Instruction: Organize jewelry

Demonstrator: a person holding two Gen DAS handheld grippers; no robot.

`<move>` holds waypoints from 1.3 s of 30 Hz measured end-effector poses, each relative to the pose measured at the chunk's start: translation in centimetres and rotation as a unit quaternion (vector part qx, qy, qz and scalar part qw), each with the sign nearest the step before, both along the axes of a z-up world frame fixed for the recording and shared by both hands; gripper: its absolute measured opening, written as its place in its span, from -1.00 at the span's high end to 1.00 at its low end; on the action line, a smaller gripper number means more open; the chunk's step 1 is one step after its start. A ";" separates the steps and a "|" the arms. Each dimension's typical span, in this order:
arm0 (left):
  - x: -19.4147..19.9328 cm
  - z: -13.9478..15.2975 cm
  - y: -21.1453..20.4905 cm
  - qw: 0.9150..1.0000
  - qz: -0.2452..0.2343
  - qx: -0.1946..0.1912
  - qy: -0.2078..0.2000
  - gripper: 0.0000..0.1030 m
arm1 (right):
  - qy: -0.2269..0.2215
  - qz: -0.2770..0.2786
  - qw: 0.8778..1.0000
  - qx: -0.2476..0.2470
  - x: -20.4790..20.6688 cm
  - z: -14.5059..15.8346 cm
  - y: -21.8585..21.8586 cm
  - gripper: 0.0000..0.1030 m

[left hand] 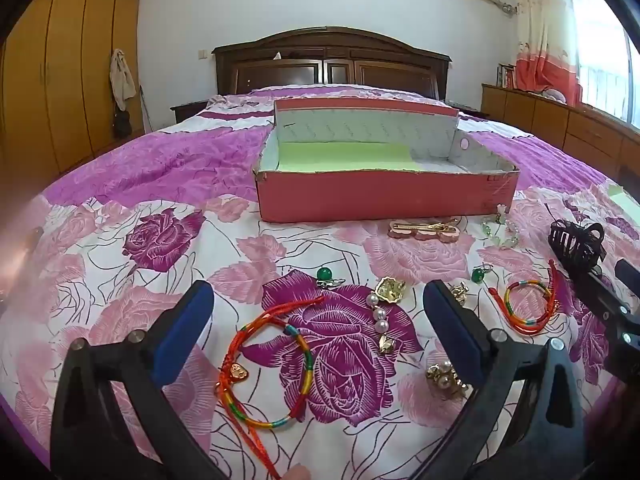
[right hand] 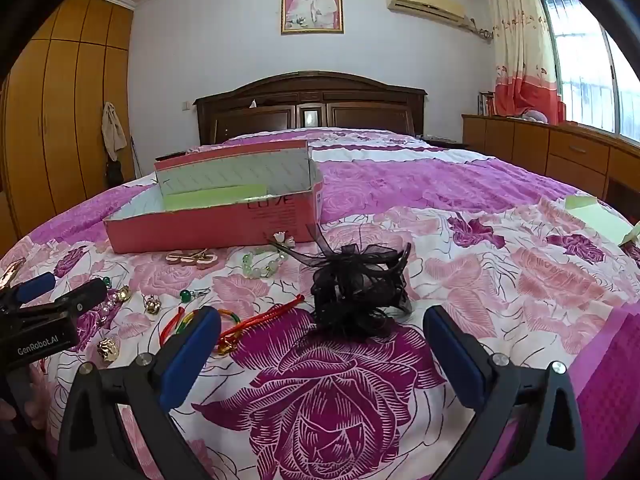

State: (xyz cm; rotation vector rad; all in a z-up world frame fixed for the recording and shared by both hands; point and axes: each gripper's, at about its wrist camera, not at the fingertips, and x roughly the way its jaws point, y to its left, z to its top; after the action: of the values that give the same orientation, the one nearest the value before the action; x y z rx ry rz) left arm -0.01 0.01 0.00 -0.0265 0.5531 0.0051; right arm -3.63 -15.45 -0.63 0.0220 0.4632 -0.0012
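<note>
An open pink box (left hand: 384,196) (right hand: 208,228) with a green sheet inside sits on the bed. Jewelry lies before it. My left gripper (left hand: 318,300) is open, low over a rainbow cord bracelet (left hand: 276,364) and a pearl-and-gold earring (left hand: 384,304). My right gripper (right hand: 322,328) is open, just short of a black mesh hair clip (right hand: 356,284) (left hand: 576,244). A second rainbow bracelet (left hand: 528,304) (right hand: 228,320), green bead earrings (left hand: 326,276), a pink hair pin (left hand: 424,230) (right hand: 192,258) and a green bead bracelet (right hand: 264,262) lie around.
The floral bedspread (right hand: 500,280) covers the bed; its headboard (right hand: 312,104) is far behind. A green paper (right hand: 596,216) lies at the right edge. A wardrobe (left hand: 60,80) stands left, low cabinets (right hand: 560,152) right. The left gripper body (right hand: 40,320) shows in the right wrist view.
</note>
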 end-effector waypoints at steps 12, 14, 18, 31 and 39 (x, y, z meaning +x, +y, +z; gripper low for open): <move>0.0 0.0 0.0 1.000 0.000 0.004 0.000 -0.90 | 0.002 0.000 1.000 -0.002 0.0 0.0 0.0 -1.00; 0.0 0.0 0.0 1.000 0.000 0.004 0.000 -0.90 | 0.002 0.000 1.000 -0.002 0.0 0.0 0.0 -1.00; 0.0 0.0 0.0 1.000 0.000 0.004 0.000 -0.90 | 0.002 0.000 1.000 -0.003 0.0 0.0 0.0 -1.00; 0.0 0.0 0.0 1.000 0.000 0.005 -0.001 -0.90 | 0.000 0.001 1.000 -0.005 -0.1 0.2 0.1 -1.00; 0.0 0.0 0.0 1.000 0.000 0.005 -0.001 -0.90 | 0.000 0.001 1.000 -0.006 -0.1 0.1 0.1 -1.00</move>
State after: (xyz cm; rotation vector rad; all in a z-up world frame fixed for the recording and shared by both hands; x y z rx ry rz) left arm -0.03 0.01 0.02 -0.0174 0.5507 0.0079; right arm -3.69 -15.35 -0.48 0.0090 0.4630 -0.0017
